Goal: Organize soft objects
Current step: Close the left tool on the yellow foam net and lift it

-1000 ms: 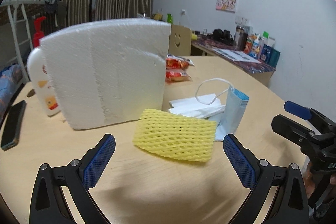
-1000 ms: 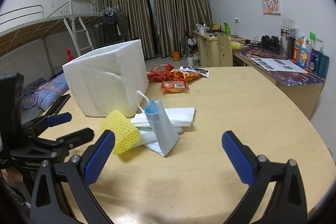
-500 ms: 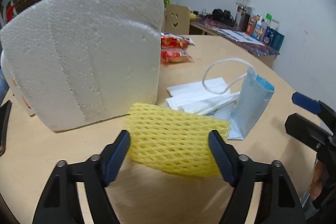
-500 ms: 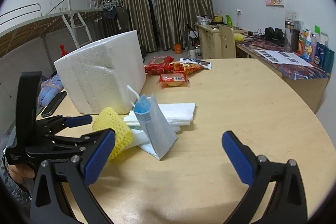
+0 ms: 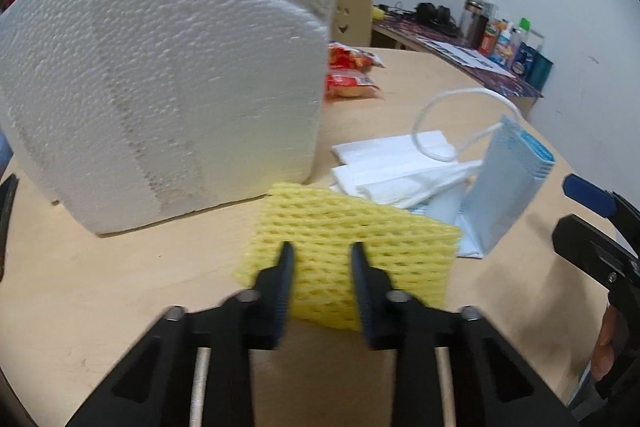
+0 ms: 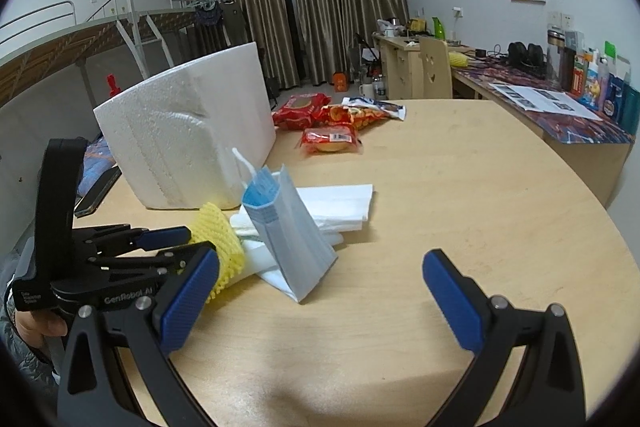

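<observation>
Beside the white polystyrene foam box (image 5: pixel 168 67), my left tongs (image 5: pixel 322 255) are closing on the near edge of the yellow foam mesh sleeve (image 5: pixel 360 223), whose long axis runs crosswise. My right tongs (image 6: pixel 320 279) stand released over bare wooden tabletop (image 6: pixel 460 195), right of the folded blue face mask (image 6: pixel 292 227).
</observation>
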`<act>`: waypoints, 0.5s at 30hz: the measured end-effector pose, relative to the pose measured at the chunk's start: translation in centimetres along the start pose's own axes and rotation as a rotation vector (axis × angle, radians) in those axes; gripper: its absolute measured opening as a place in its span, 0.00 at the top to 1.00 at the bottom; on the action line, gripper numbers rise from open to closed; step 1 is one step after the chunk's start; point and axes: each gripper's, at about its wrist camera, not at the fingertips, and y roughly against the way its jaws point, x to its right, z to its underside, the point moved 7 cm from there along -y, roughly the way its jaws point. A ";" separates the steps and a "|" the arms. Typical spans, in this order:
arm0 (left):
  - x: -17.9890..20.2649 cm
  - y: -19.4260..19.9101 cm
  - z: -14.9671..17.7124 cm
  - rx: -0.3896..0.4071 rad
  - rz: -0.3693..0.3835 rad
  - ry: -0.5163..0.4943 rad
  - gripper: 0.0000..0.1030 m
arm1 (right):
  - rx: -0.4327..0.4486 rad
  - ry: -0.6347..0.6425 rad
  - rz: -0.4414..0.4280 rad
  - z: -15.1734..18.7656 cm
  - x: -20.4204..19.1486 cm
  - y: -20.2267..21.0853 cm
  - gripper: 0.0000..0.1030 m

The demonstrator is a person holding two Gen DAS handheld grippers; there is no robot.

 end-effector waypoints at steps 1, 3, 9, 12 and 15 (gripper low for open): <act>-0.5 0.1 0.0 0.000 -0.007 0.013 0.89 | -0.002 0.001 0.002 0.0 -0.1 0.0 0.00; -0.9 0.2 0.2 0.001 0.004 0.030 0.94 | -0.008 0.005 0.006 0.0 -0.1 -0.1 0.00; -0.1 0.7 0.5 0.011 0.025 -0.011 0.95 | -0.023 0.011 0.009 0.1 -0.5 -0.6 0.00; -0.1 1.6 0.5 0.039 0.019 -0.025 0.95 | -0.026 0.011 0.008 0.1 -0.5 -0.6 0.00; 0.4 2.5 0.3 0.076 0.028 -0.050 0.79 | -0.025 0.010 0.010 0.0 -0.5 -0.6 0.00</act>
